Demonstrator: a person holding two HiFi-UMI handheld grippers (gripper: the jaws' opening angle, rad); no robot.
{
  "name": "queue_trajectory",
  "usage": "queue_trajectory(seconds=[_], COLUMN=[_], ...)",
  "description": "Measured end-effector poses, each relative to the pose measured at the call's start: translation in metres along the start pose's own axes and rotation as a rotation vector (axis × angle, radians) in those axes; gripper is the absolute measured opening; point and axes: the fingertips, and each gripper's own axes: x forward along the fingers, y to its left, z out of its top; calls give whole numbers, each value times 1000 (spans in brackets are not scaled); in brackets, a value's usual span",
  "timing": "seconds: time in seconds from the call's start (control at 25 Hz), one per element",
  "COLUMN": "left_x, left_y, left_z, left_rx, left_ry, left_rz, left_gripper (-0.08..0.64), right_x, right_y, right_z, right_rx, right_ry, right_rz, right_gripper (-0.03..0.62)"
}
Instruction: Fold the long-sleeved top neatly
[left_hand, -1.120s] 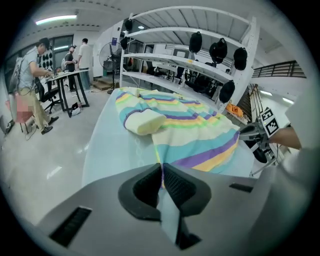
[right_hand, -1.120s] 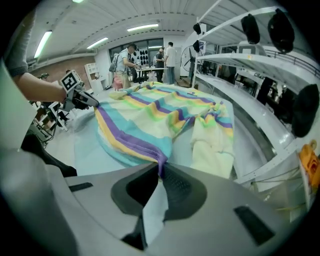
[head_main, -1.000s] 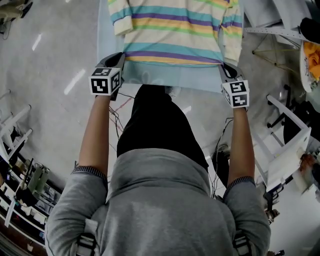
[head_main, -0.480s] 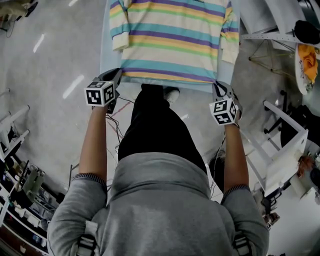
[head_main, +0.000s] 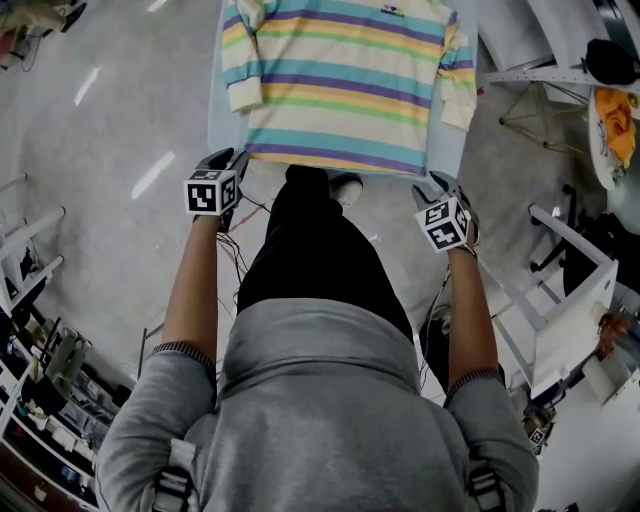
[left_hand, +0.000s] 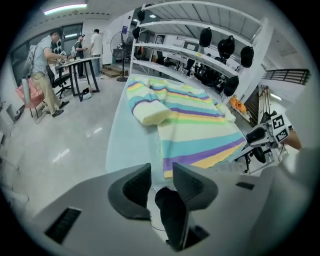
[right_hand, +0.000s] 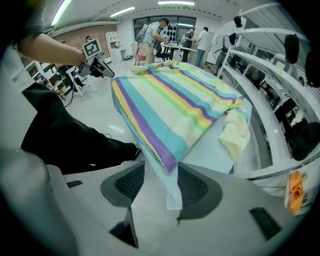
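The striped long-sleeved top lies flat and face up on the light blue table, its hem toward me and its sleeves along its sides. My left gripper hangs just off the table's near left corner, beside the hem's left corner. Its jaws have just been opening and nothing is between them. My right gripper is at the near right corner. Its jaws have also just been opening. The table cover's corner hangs loose between them, below the hem's corner, and the pads do not press it.
White metal frames and a chair stand to the right, with an orange thing beyond. Cables run over the floor by my legs. People work at a table far off. Shelving with dark objects runs along the table's far side.
Both grippers were shut at the hem's corners. They have drawn back toward me, off the table's near edge, and opened, leaving the hem lying on the table.
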Motion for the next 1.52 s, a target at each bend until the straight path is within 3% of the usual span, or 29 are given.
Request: queue_trajectory(seconds=[0.16, 0.4, 0.6, 0.8, 1.08, 1.52], left_x=[-30, -80, -116, -110, -52, 30], left_y=[-14, -52, -82, -80, -46, -23], left_z=[33, 115, 172, 192, 174, 140], left_rx=[75, 128, 306, 332, 302, 288], left_ry=[-68, -264, -407, -447, -357, -245], left_rz=[22, 12, 12, 3, -9, 33], left_gripper=[181, 210, 259, 267, 267, 298], right_x=[-38, -108, -136, -149, -111, -46], right_y=[-2, -15, -12, -10, -3, 3], right_z=[35, 146, 233, 294, 326, 327], right_rx=[70, 159, 282, 362, 421, 502], right_ry=[-136, -445, -618, -750, -721, -627], right_rz=[-5, -38, 85, 96, 105, 136], right_gripper=[266, 275, 310, 333, 341, 361])
